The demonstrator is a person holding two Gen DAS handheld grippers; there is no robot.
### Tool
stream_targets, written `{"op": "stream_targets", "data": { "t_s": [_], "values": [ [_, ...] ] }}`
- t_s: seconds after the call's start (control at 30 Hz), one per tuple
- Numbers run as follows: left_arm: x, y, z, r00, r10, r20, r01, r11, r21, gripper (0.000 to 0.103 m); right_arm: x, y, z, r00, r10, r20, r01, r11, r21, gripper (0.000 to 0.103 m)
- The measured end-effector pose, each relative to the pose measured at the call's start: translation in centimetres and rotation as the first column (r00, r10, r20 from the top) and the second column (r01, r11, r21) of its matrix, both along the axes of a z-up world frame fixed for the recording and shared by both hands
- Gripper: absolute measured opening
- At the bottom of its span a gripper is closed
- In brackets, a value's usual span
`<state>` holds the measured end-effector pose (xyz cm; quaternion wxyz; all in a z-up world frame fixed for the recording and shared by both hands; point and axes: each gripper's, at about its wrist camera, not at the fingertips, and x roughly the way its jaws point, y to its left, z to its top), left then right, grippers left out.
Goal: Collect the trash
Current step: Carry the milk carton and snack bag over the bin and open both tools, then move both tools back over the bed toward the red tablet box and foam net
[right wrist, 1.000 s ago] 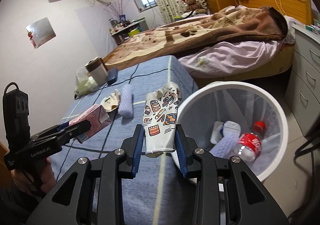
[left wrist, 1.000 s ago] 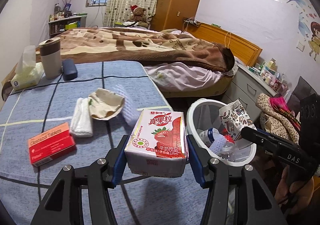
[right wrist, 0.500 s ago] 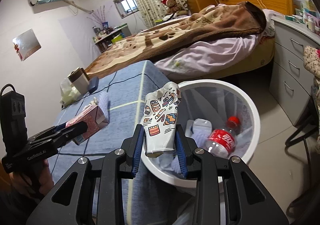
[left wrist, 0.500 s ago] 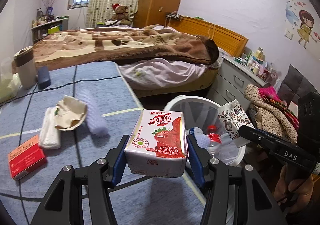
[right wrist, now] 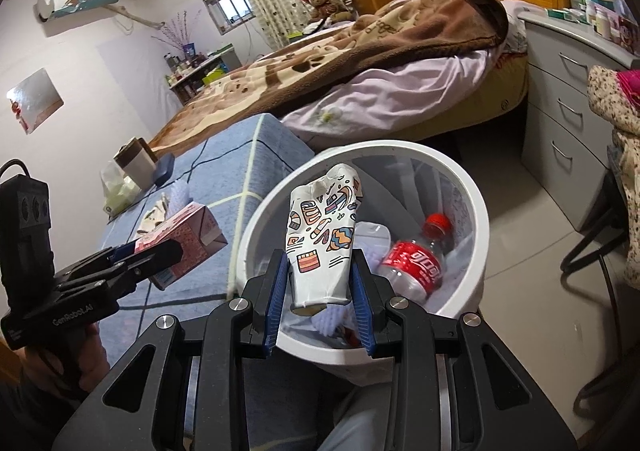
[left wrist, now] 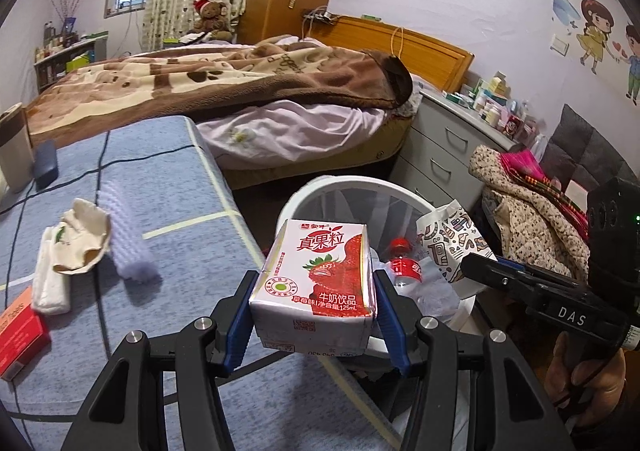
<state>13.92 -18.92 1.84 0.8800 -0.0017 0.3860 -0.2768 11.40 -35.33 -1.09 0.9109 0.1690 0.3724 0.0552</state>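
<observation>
My left gripper point(left wrist: 314, 317) is shut on a strawberry milk carton point(left wrist: 316, 287) and holds it at the table's right edge, beside the white trash bin point(left wrist: 344, 187). My right gripper point(right wrist: 320, 293) is shut on a crushed patterned paper cup point(right wrist: 322, 241) and holds it over the bin point(right wrist: 472, 211). A red-labelled plastic bottle point(right wrist: 416, 255) and white scraps lie inside the bin. The cup also shows in the left wrist view point(left wrist: 448, 243), and the carton in the right wrist view point(right wrist: 180, 239).
On the blue table point(left wrist: 176, 187) lie a lilac foam roll point(left wrist: 126, 239), a crumpled beige wrapper point(left wrist: 82, 239), a folded white tissue point(left wrist: 50, 279) and a red box point(left wrist: 20, 335). A bed point(left wrist: 240, 91), grey drawers point(left wrist: 440, 155) and piled clothes point(left wrist: 528, 211) surround the bin.
Both grippers have moved right toward the bin. The cup is now over the bin's opening and the carton has reached the table's edge beside it.
</observation>
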Motion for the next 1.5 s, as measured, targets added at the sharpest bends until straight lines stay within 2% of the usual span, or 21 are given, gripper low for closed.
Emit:
{"op": "stream_targets", "data": {
  "t_s": [0.37,0.7,1.2,1.27,1.4,1.5],
  "values": [
    [1.1,-3.0,-1.7,0.997,-0.060,-0.039,0.061,0.998,0.026,0.056,0.4,-0.9,-1.1,0.999,-0.006,-0.051,0.007,1.000,0.007,0.033],
    [2.2,-3.9,-2.7,0.995,-0.082,-0.064,0.084,0.996,0.034,0.056,0.9,-0.9,-2.0,0.994,-0.010,-0.106,0.009,1.000,-0.017,0.034],
    [1.9,-2.1,-1.7,0.999,-0.042,-0.029,0.042,0.999,0.011,0.058,0.5,0.0,-0.3,0.997,-0.011,-0.072,0.006,0.998,-0.060,0.036],
    [1.6,-1.5,-1.4,0.999,-0.030,-0.021,0.030,0.999,0.009,0.058,0.6,0.3,-0.1,0.998,-0.005,-0.063,0.001,0.998,-0.065,0.038],
    [1.0,-0.3,-0.9,1.000,-0.005,-0.007,0.005,1.000,0.009,0.058,0.4,1.1,0.6,0.999,0.015,-0.042,-0.018,0.997,-0.068,0.057],
    [0.4,0.8,-0.5,1.000,0.016,0.008,-0.016,1.000,0.008,0.058,0.2,1.7,1.0,0.999,0.029,-0.032,-0.031,0.997,-0.077,0.057]
  ]
}}
